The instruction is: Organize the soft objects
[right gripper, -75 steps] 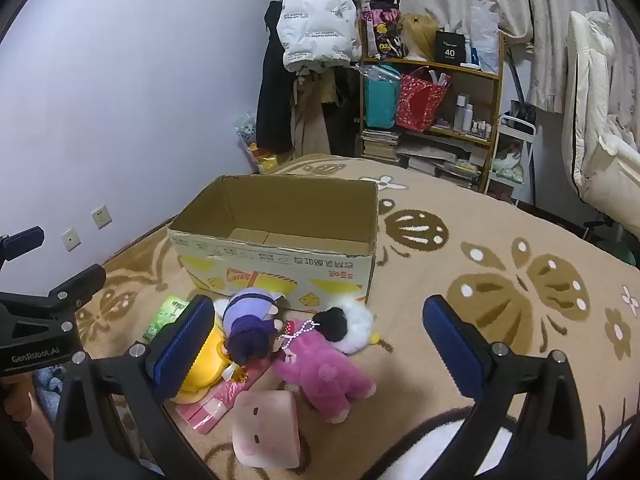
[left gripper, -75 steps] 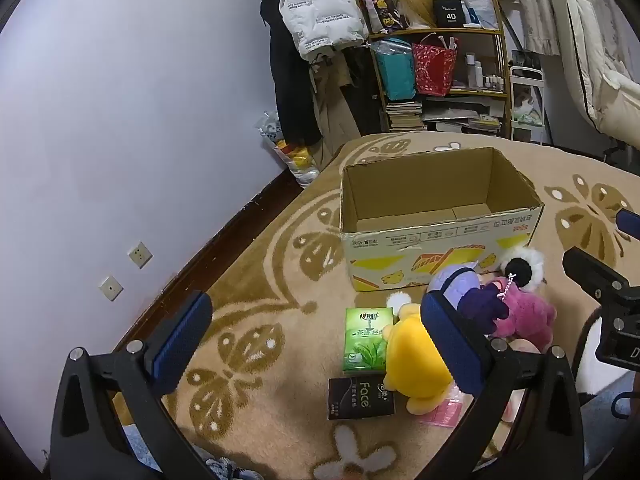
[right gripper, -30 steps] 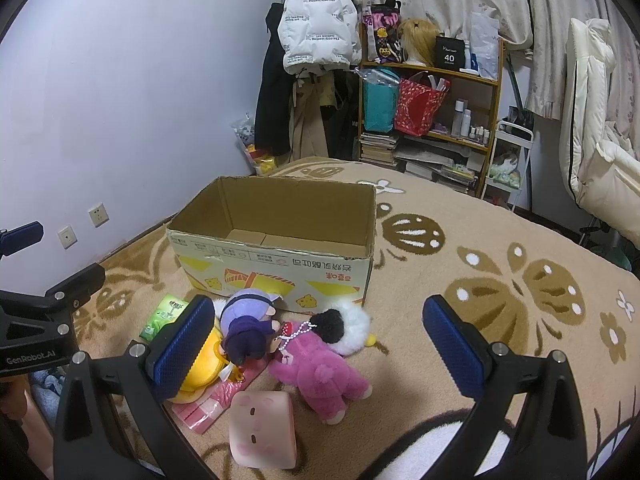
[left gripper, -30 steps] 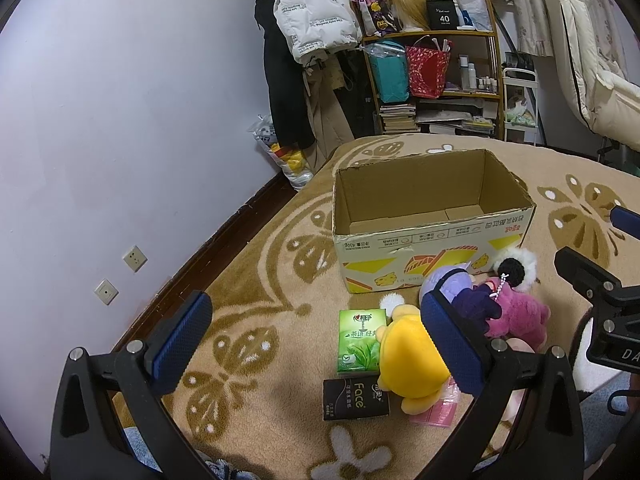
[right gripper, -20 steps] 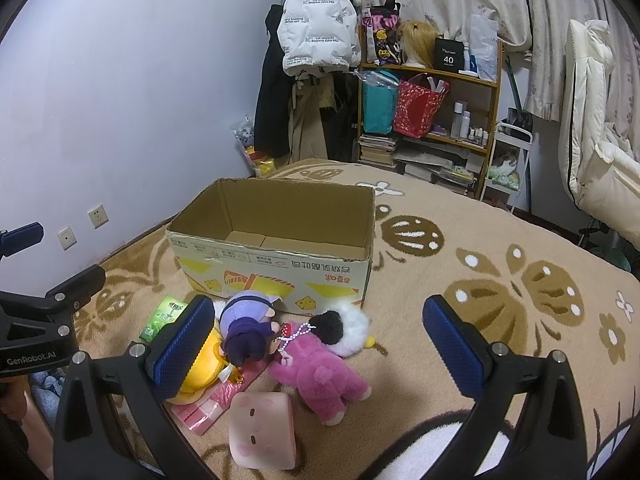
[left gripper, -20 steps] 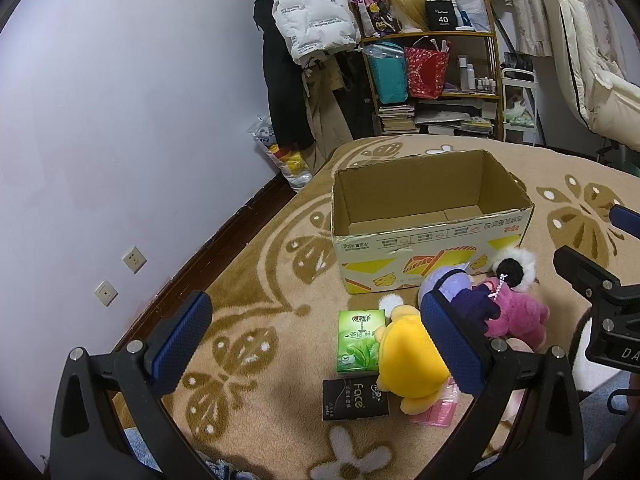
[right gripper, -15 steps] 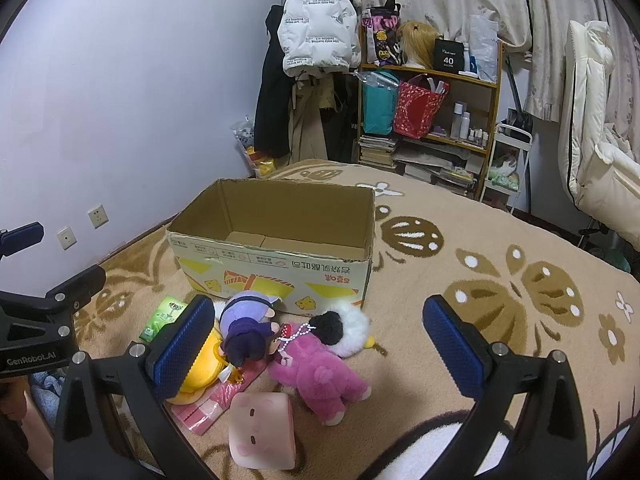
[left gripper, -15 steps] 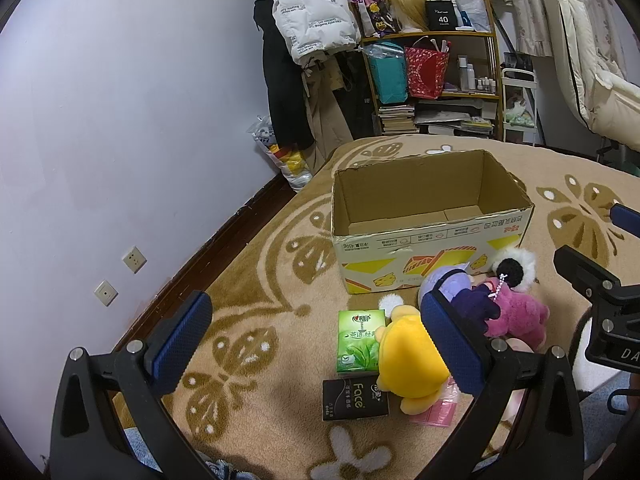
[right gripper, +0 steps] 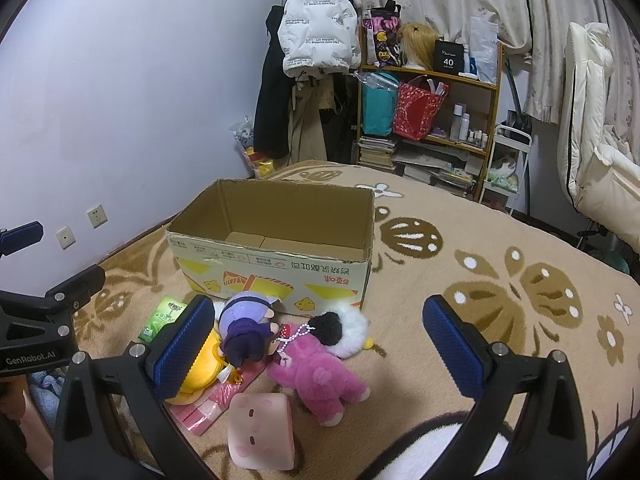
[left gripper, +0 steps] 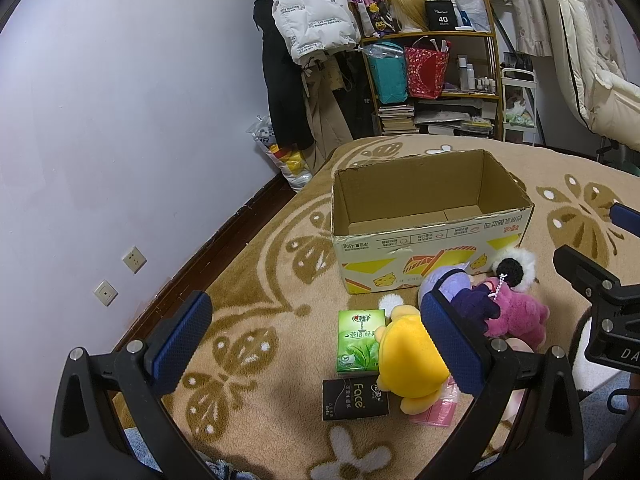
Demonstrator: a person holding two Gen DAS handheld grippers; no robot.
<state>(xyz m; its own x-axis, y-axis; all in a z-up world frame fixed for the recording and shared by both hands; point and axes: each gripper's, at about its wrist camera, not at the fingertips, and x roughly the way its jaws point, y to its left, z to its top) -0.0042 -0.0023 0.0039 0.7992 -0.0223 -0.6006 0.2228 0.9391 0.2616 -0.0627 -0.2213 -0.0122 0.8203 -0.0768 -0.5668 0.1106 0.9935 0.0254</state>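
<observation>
Soft items, lot on the rug: pink plush (right gripper: 320, 376), lying on its side just in front of the cardboard box (right gripper: 280, 264); purple doll (right gripper: 248, 328) touching it; yellow plush (left gripper: 412, 356) beside that; pink square cushion (right gripper: 260, 436) nearest me. Green tissue pack (left gripper: 358, 340) and black pack (left gripper: 355, 399) lie left of the yellow plush.

Box: open-topped, and nothing shows in the part of its inside I can see.

My right gripper (right gripper: 320, 352): fingers spread wide, holding nothing, hovering above the pile. My left gripper (left gripper: 316, 344): likewise wide open and empty.

Handling note: I judge the first pick is not yet begun. I would close around a plush's body, not its bead chain, and lift clear of the box rim before letting go.
</observation>
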